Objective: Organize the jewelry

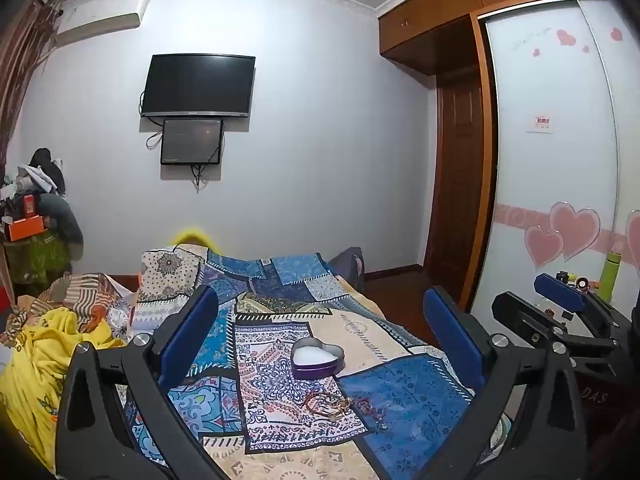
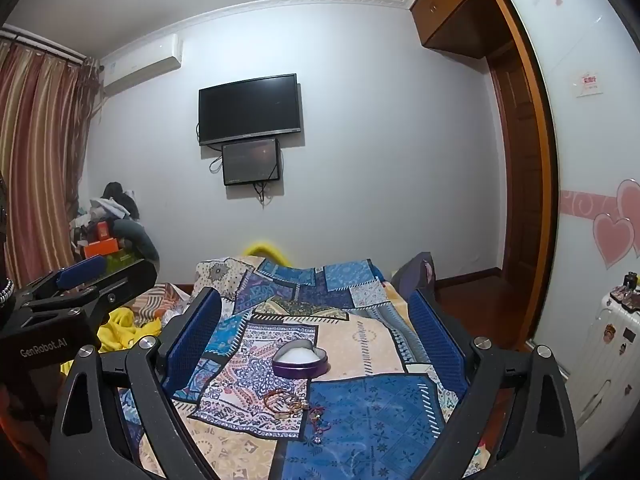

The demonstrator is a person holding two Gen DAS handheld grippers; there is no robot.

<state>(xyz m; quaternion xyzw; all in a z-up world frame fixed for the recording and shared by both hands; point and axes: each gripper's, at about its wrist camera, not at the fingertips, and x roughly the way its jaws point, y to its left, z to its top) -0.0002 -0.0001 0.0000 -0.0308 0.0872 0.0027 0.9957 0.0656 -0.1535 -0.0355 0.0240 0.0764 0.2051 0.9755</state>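
A patchwork bedspread (image 1: 360, 332) covers a bed. On it lies one small heap of jewelry (image 1: 340, 404), bangles and chains tangled, count unclear. Just beyond it sits one open heart-shaped tin (image 1: 318, 358), lining white; which way its tip points is unclear. Left gripper (image 1: 320, 336) and right gripper (image 2: 316, 336) both gape wide, holding and touching nothing.

Ahead of the left tool (image 1: 320, 328): heart-shaped tin (image 1: 317, 358), glossy purple metal with bright rim, white lining. Bracelets (image 1: 326, 402) nearer, shiny gold-toned metal and beads. Bedspread (image 1: 280, 320) beneath, matt printed patchwork cloth. Tool pads (image 1: 188, 336) blue ribbed plastic; arms matt black. Wardrobe (image 1: 420, 28) varnished wood.
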